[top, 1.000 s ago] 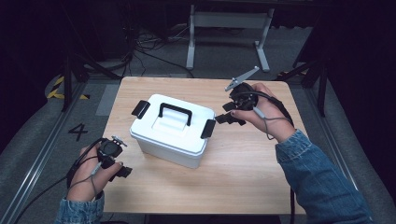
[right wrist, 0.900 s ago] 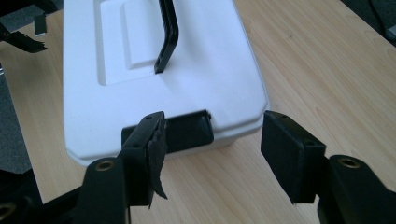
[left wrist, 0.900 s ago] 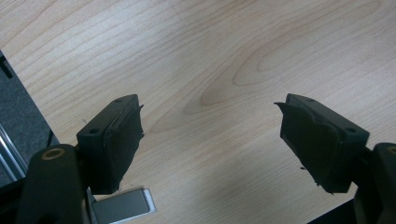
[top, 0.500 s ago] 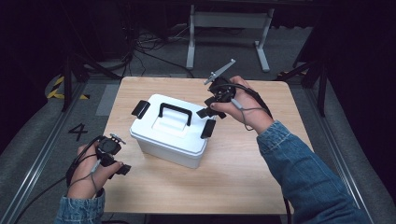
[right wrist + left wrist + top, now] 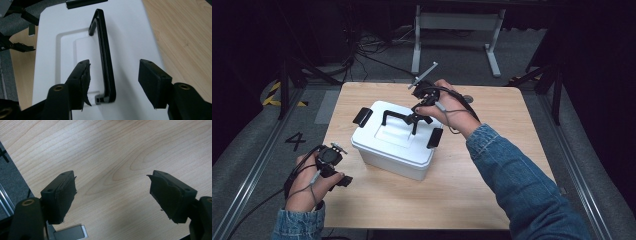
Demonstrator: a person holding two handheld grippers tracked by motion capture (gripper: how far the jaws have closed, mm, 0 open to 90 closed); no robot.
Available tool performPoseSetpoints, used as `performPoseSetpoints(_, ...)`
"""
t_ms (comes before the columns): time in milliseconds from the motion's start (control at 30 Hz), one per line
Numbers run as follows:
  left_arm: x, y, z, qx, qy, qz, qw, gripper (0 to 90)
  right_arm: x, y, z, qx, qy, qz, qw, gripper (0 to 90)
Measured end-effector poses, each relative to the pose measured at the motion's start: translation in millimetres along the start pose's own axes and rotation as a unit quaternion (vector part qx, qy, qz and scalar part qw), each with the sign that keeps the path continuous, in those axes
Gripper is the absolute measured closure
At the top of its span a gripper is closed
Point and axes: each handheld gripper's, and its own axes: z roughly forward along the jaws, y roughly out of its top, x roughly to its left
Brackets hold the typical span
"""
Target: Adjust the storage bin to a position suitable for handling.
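Only a black numeral "4" (image 5: pixel 295 141) readable, marked on the grey floor (image 5: pixel 257 150) at nine o'clock of the table (image 5: pixel 492 165).

I count one bench (image 5: pixel 492 170) and one white lidded box (image 5: pixel 394 147) on it. The box has one black carry handle (image 5: pixel 399 117) on its lid and two black side latches, one at each end (image 5: pixel 362 116) (image 5: pixel 435 138). I see two hand-held grippers, a left (image 5: pixel 343 179) and a right (image 5: pixel 419 117), each with two black jaws.
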Motion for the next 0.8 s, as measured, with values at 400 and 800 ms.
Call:
performPoseSetpoints(400, 1.9, -2.8, 1.4, -0.003, -0.005, -0.005, 1.0, 22.0, 7.3, 14.4, 28.1, 0.038, 0.017, -0.029, 0.9987, 80.5)
performPoseSetpoints(800, 0.3, 0.0, 3.0, 0.003, -0.008, -0.002, 1.0, 22.0, 16.8, 15.5, 26.0, 0.043, 0.025, -0.053, 0.9974, 84.1)
